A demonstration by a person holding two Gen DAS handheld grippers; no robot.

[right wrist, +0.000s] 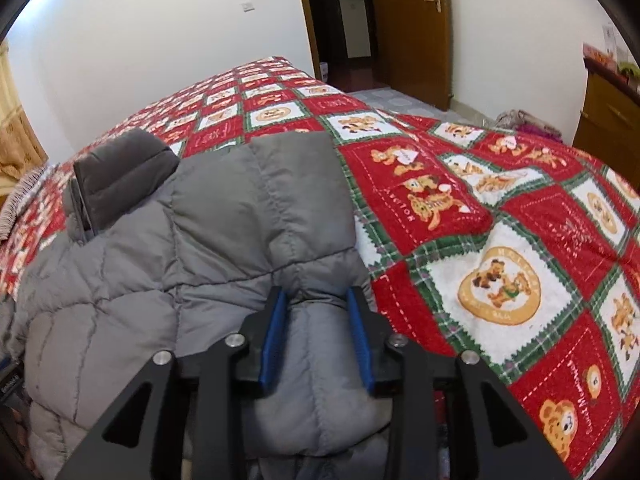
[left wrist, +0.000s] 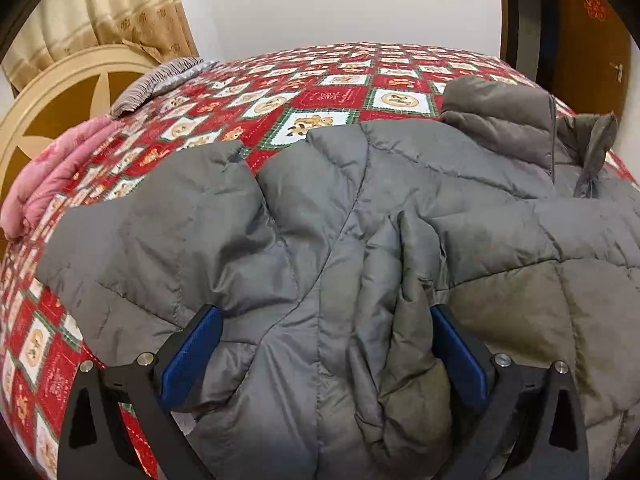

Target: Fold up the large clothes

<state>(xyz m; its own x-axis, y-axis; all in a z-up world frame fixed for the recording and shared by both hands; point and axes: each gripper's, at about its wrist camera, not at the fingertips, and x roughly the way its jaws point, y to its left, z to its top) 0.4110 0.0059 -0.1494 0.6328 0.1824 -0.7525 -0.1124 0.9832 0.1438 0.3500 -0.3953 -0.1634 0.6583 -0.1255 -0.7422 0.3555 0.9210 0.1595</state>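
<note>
A grey quilted puffer jacket [left wrist: 360, 220] lies spread on a bed, its darker collar [left wrist: 496, 116] toward the far side. My left gripper [left wrist: 324, 316] stands wide, with a thick bunch of the jacket's body gathered in lengthwise folds between its blue pads [left wrist: 192, 352], which press on it. In the right wrist view the jacket [right wrist: 200, 220] fills the left half, its collar [right wrist: 124, 172] at the upper left. My right gripper [right wrist: 316, 296] is shut on a padded sleeve or side edge, and the fabric narrows where the pads [right wrist: 360, 336] pinch it.
The bed carries a red, white and green bear-patterned bedspread [right wrist: 500, 240]. A pink blanket [left wrist: 52, 176] and a striped grey cloth [left wrist: 160, 80] lie by the cream headboard [left wrist: 60, 96]. A wooden door [right wrist: 408, 28], a cabinet [right wrist: 608, 104] and a clothes pile [right wrist: 524, 124] stand beyond the bed.
</note>
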